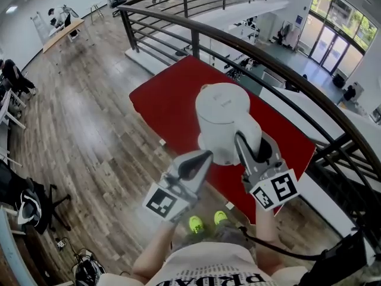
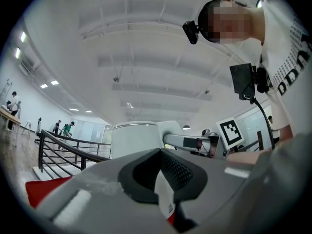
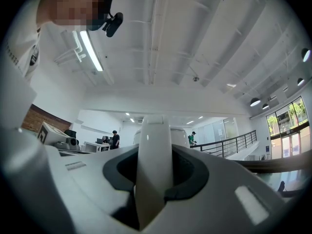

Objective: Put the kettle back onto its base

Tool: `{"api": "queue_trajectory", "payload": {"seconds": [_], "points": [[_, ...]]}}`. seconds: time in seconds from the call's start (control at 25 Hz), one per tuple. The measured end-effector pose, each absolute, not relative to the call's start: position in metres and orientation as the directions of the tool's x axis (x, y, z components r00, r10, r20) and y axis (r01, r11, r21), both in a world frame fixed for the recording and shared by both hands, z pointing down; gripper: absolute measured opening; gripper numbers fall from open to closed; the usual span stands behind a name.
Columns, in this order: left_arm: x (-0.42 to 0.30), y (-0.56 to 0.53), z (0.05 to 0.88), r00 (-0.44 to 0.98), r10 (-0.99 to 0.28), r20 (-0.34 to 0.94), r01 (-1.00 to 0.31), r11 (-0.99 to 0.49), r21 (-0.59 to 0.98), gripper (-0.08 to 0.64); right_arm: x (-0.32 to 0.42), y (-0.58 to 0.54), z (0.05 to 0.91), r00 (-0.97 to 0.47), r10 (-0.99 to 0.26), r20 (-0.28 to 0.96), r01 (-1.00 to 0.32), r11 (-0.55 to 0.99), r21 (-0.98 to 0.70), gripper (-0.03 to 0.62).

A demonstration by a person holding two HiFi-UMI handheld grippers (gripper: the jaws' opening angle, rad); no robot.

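Your right gripper [image 3: 154,172] has its jaws closed on the white, curved handle [image 3: 153,140] of the white, round-bodied plastic kettle [image 1: 223,115]. In the right gripper view the handle runs upright between the two dark pads and fills the space between them, and the kettle's body rises just behind it. From your head the handle sits on the side of the kettle nearest you, with that gripper's marker cube just below it. Your left gripper [image 2: 163,179] has its jaws a little apart. The ribbed face of one dark pad [image 2: 178,172] is exposed, and a narrow white sliver with red under it shows in the gap. What that sliver is cannot be made out, and nothing is plainly clamped there. In the head view this gripper's tips lie at the lower left flank of the kettle, very close to it, though contact is not clear. In the left gripper view the kettle stands just ahead of its jaws, with your other gripper on the handle off to the right. The kettle is upright with its lid on, held up over the red rectangular tabletop [image 1: 166,100], toward the edge closest to you. Past the far side of the tabletop runs a dark, curved metal railing [image 1: 238,40]. To its left spreads a grey-brown wooden plank floor [image 1: 77,118]. Your yellow-green shoes [image 1: 195,223] show below the two grippers, just beside the near edge of the tabletop.
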State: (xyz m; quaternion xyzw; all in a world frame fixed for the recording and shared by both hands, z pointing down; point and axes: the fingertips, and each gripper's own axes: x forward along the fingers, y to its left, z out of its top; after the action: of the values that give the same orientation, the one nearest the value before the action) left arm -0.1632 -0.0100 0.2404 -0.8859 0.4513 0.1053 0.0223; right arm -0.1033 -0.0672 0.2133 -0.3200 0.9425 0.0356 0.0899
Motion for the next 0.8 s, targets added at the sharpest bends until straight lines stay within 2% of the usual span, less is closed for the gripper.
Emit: {"api": "queue_trajectory", "payload": {"seconds": [0.8], "points": [[-0.162,-0.089,0.252,0.494,-0.854,-0.161,-0.863,-0.505,0.032,-0.002,-0.132,-0.135,0.241,-0.837,-0.507,-0.205,-0.519,0.854,0.009,0.12]]}}
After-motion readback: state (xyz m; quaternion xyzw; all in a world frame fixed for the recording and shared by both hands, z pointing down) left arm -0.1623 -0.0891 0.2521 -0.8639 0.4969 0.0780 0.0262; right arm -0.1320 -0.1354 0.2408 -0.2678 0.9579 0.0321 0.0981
